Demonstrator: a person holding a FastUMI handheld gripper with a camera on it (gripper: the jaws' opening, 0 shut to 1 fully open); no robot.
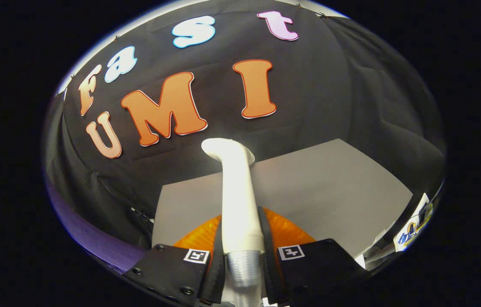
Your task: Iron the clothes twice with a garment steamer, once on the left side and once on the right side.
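Steamer handle (240, 200), a pale tube with a bent head at its far end, stands between the two fingers in the gripper view, and the gripper (244, 256) is closed on it, both pads pressing its sides just above a ribbed silvery hose (244, 270). An orange rounded body (285, 232) bulges on either side behind the fingers, though what it belongs to I cannot tell for sure. Beyond the head lies a grey table (330, 187), and past that the black cloth wall. No garment is visible ahead, so where the clothes hang cannot be told from here. Risks, as I judge them: the hold sits low on a long handle, so a quick swing could let the head twist or slide within the pads; the hose trailing below could snag or drag and pull the nozzle off line; and with the head tipped upward, it may meet the cloth at a poor angle.
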